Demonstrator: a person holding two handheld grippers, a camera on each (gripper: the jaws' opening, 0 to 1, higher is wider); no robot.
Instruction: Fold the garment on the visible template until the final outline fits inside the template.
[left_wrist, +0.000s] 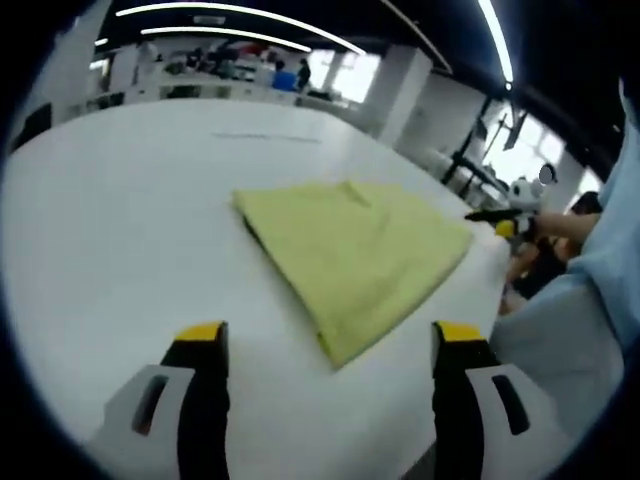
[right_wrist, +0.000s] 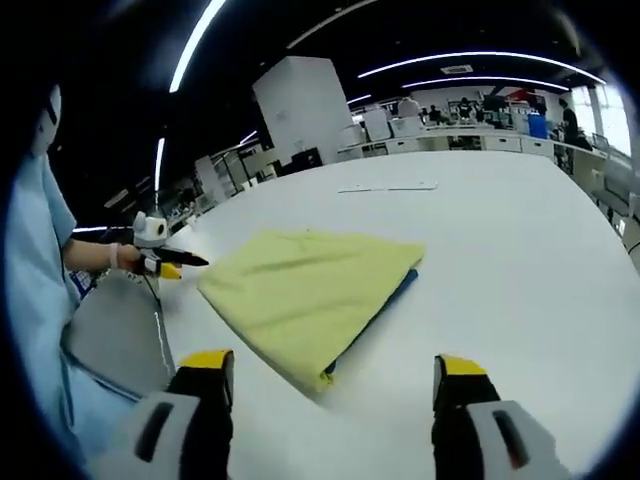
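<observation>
Presently: folded yellow garment (left_wrist: 350, 258) lies flat on the white surface (left_wrist: 120, 230), both tongs clear of it.

Left tongs (left_wrist: 330, 345) stand with jaws spread wide and nothing between them, just short of the garment's near corner. Right tongs (right_wrist: 332, 368) likewise gape, unloaded, near the garment's (right_wrist: 305, 292) corner. A blue layer (right_wrist: 385, 305) shows along one garment edge in the right gripper view. The person's light-blue sleeve (left_wrist: 610, 270) borders the surface.
</observation>
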